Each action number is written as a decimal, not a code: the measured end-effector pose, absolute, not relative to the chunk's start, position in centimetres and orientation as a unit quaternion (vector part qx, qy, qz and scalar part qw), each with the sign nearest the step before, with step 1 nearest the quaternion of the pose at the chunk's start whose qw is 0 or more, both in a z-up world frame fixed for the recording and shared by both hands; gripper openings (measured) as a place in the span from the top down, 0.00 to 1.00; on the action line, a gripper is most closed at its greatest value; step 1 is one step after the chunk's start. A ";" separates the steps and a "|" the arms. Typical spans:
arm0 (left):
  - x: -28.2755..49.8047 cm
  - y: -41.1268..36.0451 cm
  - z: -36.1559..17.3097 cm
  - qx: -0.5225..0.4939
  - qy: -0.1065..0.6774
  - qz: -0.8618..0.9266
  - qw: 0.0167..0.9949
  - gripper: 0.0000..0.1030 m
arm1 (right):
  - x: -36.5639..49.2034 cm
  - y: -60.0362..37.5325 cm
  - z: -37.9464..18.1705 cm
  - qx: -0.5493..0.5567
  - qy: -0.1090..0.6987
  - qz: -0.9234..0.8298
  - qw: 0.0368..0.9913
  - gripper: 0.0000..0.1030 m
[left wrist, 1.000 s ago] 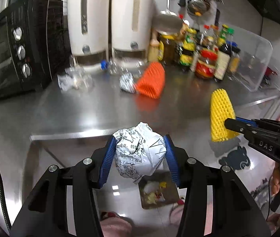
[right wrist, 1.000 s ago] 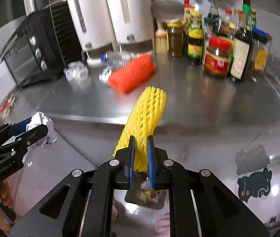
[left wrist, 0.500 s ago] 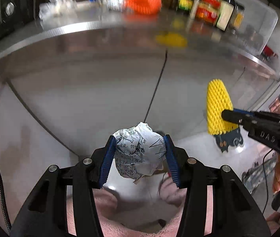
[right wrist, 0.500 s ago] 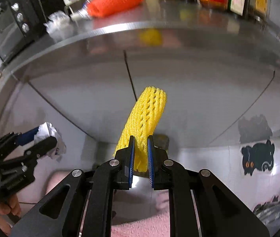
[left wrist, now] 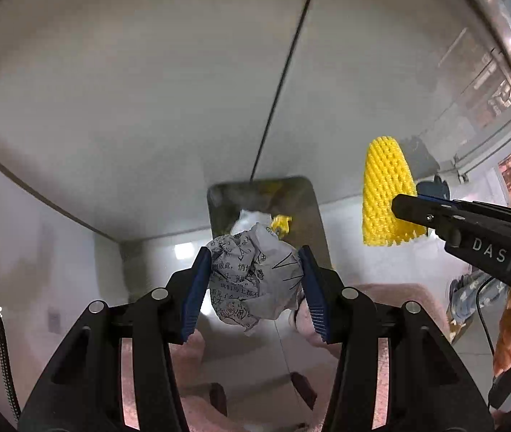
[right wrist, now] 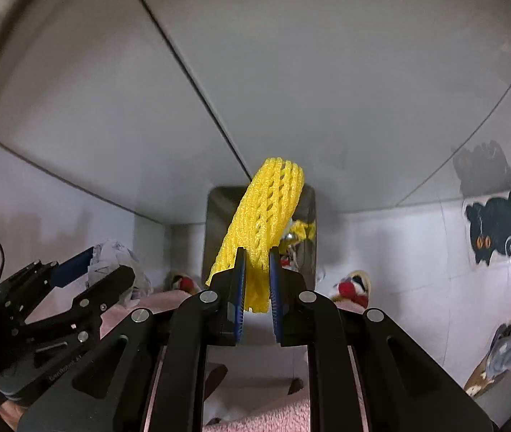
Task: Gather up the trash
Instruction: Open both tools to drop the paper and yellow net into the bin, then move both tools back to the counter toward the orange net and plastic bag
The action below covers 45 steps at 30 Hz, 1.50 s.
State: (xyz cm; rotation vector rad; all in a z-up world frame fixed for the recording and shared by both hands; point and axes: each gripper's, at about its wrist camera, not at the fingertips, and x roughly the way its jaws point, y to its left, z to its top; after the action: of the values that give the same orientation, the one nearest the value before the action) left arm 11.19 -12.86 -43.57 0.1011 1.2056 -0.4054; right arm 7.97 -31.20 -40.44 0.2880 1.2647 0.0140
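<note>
The left gripper (left wrist: 253, 284) pinches a crumpled ball of printed paper (left wrist: 253, 280) between its blue pads, the wad filling the gap from one finger to the other. The right gripper (right wrist: 257, 284) has its fingers pressed nearly together on the lower end of a yellow foam fruit net (right wrist: 266, 216), which sticks up and away from the pads. Both loads hang in the air low in front of the steel cabinet front (left wrist: 147, 90), above and just before the open steel trash bin (left wrist: 309, 208) that stands on the floor against the cabinet's bottom edge. In the left wrist view the paper ball sits right over the near rim of the bin; the net, seen at the right of that view, is off to the bin's right side, while the right wrist view lines it up with the bin mouth. Some scraps, white and yellow, already lie inside (left wrist: 278, 223). As a judgement: two pieces are picked up and carried to the bin, so this round lacks only the release of each. Whether more trash waits elsewhere cannot be told here, since no worktop shows in either view.
</note>
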 end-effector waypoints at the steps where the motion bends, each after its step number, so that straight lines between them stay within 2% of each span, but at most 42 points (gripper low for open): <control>1: 11.4 -13.1 -44.6 0.048 0.570 -0.189 0.798 0.54 | 8.3 -31.3 -41.4 0.137 0.596 0.006 0.791 0.87; 10: 13.7 -14.5 -51.0 0.056 0.622 -0.186 0.758 0.54 | 10.8 -31.7 -47.4 0.135 0.637 -0.004 0.759 0.87; 15: 14.9 -15.2 -53.6 0.053 0.645 -0.192 0.737 0.54 | 12.1 -31.0 -48.7 0.140 0.650 -0.003 0.747 0.86; 23: 15.5 -15.8 -54.4 0.049 0.659 -0.196 0.725 0.52 | 14.0 -31.4 -49.6 0.154 0.657 -0.002 0.738 0.83; 25: 15.6 -15.7 -54.2 0.048 0.658 -0.193 0.727 0.48 | 14.2 -31.7 -49.6 0.152 0.656 -0.002 0.739 0.82; 26: 15.6 -15.7 -54.0 0.047 0.656 -0.191 0.728 0.46 | 14.3 -31.6 -49.4 0.150 0.655 -0.002 0.741 0.80; 28: 15.5 -15.5 -53.4 0.046 0.652 -0.191 0.733 0.39 | 14.3 -31.6 -49.0 0.151 0.651 -0.001 0.744 0.63; 29: 15.5 -15.4 -53.1 0.044 0.649 -0.190 0.735 0.37 | 14.3 -31.5 -48.8 0.154 0.647 -0.002 0.747 0.51; 35: 14.9 -14.7 -51.0 0.039 0.634 -0.181 0.751 0.22 | 13.7 -31.5 -46.4 0.157 0.628 -0.009 0.762 0.43; 39: 13.9 -13.9 -48.2 0.044 0.617 -0.178 0.766 0.14 | 12.9 -31.7 -43.7 0.160 0.605 -0.019 0.780 0.21; 42: 12.8 -12.9 -45.2 0.047 0.594 -0.172 0.785 0.10 | 12.0 -32.1 -41.0 0.167 0.584 -0.023 0.794 0.11; 45: 11.8 -11.4 -41.0 0.042 0.564 -0.166 0.808 0.08 | 11.1 -31.9 -38.2 0.174 0.563 -0.019 0.808 0.09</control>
State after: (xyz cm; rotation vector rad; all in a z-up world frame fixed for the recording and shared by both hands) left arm 11.81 -11.44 -41.00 0.0897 1.2061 -0.3550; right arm 11.12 -31.89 -38.17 0.3714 1.2042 -0.0404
